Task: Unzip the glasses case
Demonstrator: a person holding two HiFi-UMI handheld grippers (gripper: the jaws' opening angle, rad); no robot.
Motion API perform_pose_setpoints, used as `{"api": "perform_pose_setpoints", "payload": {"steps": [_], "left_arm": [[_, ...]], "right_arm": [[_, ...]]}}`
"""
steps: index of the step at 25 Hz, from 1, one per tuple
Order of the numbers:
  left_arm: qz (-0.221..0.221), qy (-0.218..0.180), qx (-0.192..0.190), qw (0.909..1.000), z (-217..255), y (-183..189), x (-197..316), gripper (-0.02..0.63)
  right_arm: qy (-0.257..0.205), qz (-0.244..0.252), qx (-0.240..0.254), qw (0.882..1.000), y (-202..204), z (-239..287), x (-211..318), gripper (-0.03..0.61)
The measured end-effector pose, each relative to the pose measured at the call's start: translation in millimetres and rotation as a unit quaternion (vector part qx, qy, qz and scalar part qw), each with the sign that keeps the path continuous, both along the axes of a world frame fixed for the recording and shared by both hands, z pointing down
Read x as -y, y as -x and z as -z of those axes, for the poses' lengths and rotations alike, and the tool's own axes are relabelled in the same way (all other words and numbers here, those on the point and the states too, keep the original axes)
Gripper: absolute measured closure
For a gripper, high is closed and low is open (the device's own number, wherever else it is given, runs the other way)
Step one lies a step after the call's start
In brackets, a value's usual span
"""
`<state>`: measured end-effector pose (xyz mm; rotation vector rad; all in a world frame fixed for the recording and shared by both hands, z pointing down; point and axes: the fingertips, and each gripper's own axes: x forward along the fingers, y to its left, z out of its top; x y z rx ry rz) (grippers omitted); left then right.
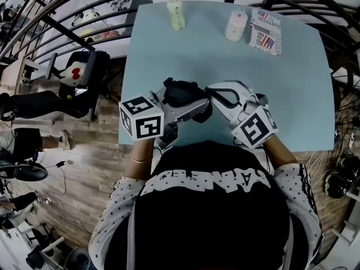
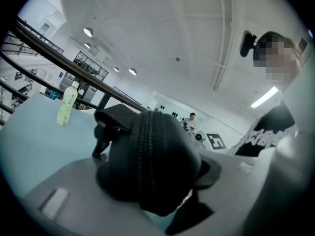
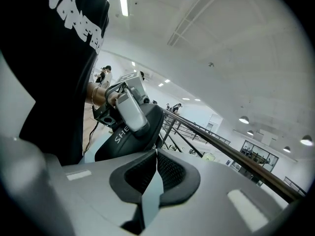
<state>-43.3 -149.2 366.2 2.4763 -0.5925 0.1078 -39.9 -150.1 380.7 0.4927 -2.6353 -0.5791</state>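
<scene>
While my left fingers (image 2: 69,191) clamp the black glasses case (image 1: 181,91) over the near edge of the bench (image 1: 281,94), my right fingers (image 3: 231,191) sit closed, apparently on nothing. Best: steady the case, pinch the pull squarely, draw along the zipper (image 2: 147,156).

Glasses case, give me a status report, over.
Left tool shut on glasses case. Right tool shut beside it, pull unseen. Zipper closed where visible. Bottles, box far off, clear.

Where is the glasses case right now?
In the head view, the black glasses case is clamped in the left tool, over the blue table, beside the right tool.
</scene>
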Motion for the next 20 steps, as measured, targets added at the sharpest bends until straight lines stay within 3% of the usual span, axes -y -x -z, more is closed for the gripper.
{"api": "perform_pose_setpoints", "payload": {"steps": [20], "left_arm": [[-0.044,0.014,0.008,0.9989,-7.8,-11.0,-14.0,0.614]], "right_arm": [[-0.021,0.029,-0.005,0.999,5.8,13.7,-3.7,0.568]]}}
